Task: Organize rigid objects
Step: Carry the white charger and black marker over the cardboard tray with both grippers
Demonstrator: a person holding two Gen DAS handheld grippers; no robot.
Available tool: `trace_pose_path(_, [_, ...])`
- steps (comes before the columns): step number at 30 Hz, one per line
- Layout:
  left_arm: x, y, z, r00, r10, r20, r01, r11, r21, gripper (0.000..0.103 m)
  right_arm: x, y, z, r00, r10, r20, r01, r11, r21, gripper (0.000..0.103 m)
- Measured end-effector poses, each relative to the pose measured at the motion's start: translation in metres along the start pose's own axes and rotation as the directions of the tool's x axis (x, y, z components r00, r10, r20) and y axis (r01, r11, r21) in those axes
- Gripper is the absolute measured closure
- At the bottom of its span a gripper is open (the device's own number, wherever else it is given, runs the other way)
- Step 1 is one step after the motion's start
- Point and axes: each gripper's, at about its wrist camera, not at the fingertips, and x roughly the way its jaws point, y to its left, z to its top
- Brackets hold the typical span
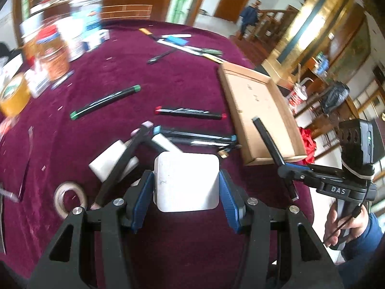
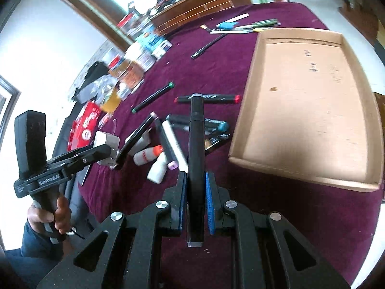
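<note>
Gripping a white square-faced box [image 1: 187, 183] between its blue pads, the left hand-held gripper [image 1: 187, 200] sits at the near edge of the left wrist view, jaws half spread around the box. Beyond it, on the maroon surface [image 1: 144, 77], lie three black markers that can be told apart by their caps: one green-capped [image 1: 105, 101], one red-capped [image 1: 190, 113], one blue-capped [image 1: 195, 136]. A fourth, pink-capped marker [image 1: 125, 161] leans across a white block to the left. One roll of tape [image 1: 69, 198] lies near left, and one cardboard tray [image 1: 262, 113] sits to the right. At far right a hand holds the right hand-held gripper [image 1: 285, 168], a black marker clamped in it.

From the right wrist view, the right hand-held gripper [image 2: 196, 192] has its jaws drawn narrow onto one black grey-tipped marker [image 2: 196, 159], which points away, lifted above the surface [image 2: 264, 216]. The cardboard tray [image 2: 310, 178] lies to the right, its floor bare. Left of the tray the green-capped marker [image 2: 154, 97] and red-capped marker [image 2: 208, 99] lie apart, with two small white bottles [image 2: 154, 162] nearer. At left, a hand carries the left hand-held gripper [image 2: 105, 148] with the white box [image 2: 107, 142].
</note>
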Motion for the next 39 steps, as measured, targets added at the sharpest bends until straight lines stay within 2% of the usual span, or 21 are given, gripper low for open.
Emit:
trace_pose_path(8, [0.033, -0.067, 0.034, 0.996, -0.079, -0.04, 0.084, 0.989, 0.12, 0.05, -0.026, -0.034, 0.025, 0.997, -0.056, 0.059, 0.054, 0.998, 0.042, 0.09])
trace_pose_path(15, [0.09, -0.124, 0.067, 0.985, -0.126, -0.12, 0.143, 0.979, 0.144, 0.05, -0.031, -0.082, 0.061, 0.992, -0.106, 0.07, 0.1, 0.991, 0.087, 0.09])
trace_pose_path(20, [0.136, -0.153, 0.087, 0.982, -0.098, -0.163, 0.122, 0.982, 0.144, 0.05, -0.021, -0.118, 0.088, 0.991, -0.124, 0.057, 0.118, 0.988, 0.095, 0.09])
trace_pose_path(28, [0.193, -0.158, 0.116, 0.984, -0.045, -0.173, 0.066, 0.991, 0.116, 0.05, 0.013, -0.152, 0.125, 0.989, -0.145, 0.023, 0.142, 0.986, 0.083, 0.09])
trace_pose_path(31, [0.206, -0.156, 0.121, 0.987, -0.025, -0.158, 0.044, 0.993, 0.112, 0.051, 0.024, -0.161, 0.134, 0.986, -0.165, 0.005, 0.164, 0.984, 0.074, 0.09])
trace_pose_path(39, [0.224, -0.141, 0.127, 0.991, -0.015, -0.136, 0.02, 0.999, 0.036, 0.05, 0.038, -0.174, 0.15, 0.987, -0.16, -0.025, 0.161, 0.984, 0.072, 0.09])
